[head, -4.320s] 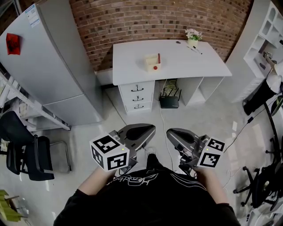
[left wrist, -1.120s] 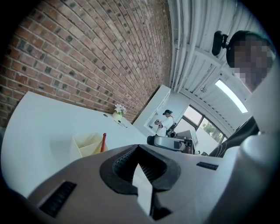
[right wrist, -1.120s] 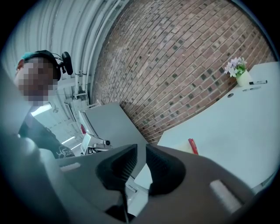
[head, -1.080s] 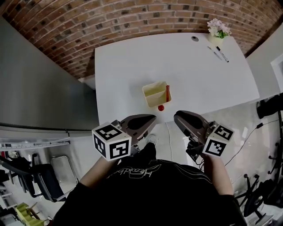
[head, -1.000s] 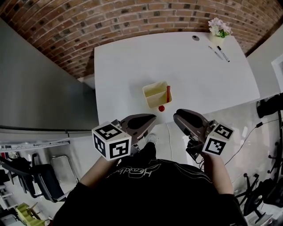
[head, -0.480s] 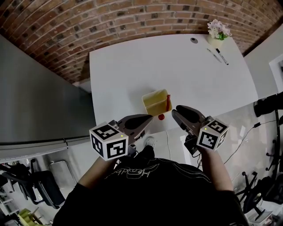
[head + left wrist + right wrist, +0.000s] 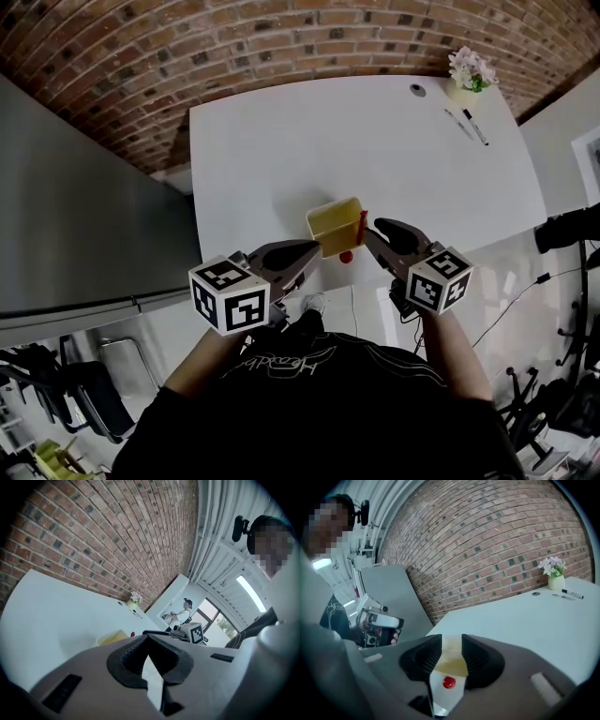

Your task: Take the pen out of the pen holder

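A yellow pen holder point(image 7: 333, 223) stands near the front edge of the white table point(image 7: 281, 141), with a red pen point(image 7: 362, 225) upright at its right side. A red round spot point(image 7: 346, 256) shows at its near base. My right gripper point(image 7: 370, 232) is just short of the pen. Its jaws are opening with nothing between them, and the holder point(image 7: 450, 665) and red spot point(image 7: 449, 682) show through the gap of that gripper point(image 7: 447, 641). My left gripper point(image 7: 317, 249) sits at the holder's near left, its tips point(image 7: 148, 637) touching. The holder point(image 7: 111, 637) lies ahead of it.
A small flower pot point(image 7: 472, 70), two loose pens point(image 7: 472, 125) and a dark disc point(image 7: 417, 90) lie at the table's far right. A brick wall point(image 7: 281, 47) runs behind the table. A grey fridge point(image 7: 84, 216) stands to the left.
Both grippers have moved forward to the table's front edge, close to the holder. The right gripper has rolled and reached the pen's side.
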`<state>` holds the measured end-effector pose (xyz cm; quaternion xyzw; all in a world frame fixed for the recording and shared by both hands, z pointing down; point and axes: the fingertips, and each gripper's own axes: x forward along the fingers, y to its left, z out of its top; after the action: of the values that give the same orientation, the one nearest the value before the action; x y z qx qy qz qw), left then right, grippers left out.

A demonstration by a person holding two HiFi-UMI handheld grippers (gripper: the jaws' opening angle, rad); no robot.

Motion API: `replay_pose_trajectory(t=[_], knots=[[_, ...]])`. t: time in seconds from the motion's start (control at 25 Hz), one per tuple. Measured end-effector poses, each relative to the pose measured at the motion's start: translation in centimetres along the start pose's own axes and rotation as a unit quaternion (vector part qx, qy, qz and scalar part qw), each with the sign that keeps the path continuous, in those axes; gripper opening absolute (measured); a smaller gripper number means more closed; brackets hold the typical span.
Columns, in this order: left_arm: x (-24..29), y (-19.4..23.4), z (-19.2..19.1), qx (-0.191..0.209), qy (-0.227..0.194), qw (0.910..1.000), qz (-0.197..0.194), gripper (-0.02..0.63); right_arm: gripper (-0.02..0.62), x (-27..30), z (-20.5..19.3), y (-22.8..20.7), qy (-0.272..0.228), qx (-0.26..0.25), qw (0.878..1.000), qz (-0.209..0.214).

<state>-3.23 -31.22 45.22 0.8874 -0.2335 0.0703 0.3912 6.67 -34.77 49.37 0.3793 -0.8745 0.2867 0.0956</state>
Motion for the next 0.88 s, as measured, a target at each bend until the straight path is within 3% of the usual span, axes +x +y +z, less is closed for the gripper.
replay_pose_trajectory(t=[0.28,0.88], knots=[[0.4,1.4,0.1,-0.007,0.004,1.0000,0.003,0.005,0.121,1.5,-1.0,-1.9,0.024,-0.037,0.998,-0.036],[0.9,2.9,0.0,-0.022,0.014,0.9996,0.010,0.005,0.112,3.5,-2.1,-3.3,0.045,-0.050,0.997,-0.047]])
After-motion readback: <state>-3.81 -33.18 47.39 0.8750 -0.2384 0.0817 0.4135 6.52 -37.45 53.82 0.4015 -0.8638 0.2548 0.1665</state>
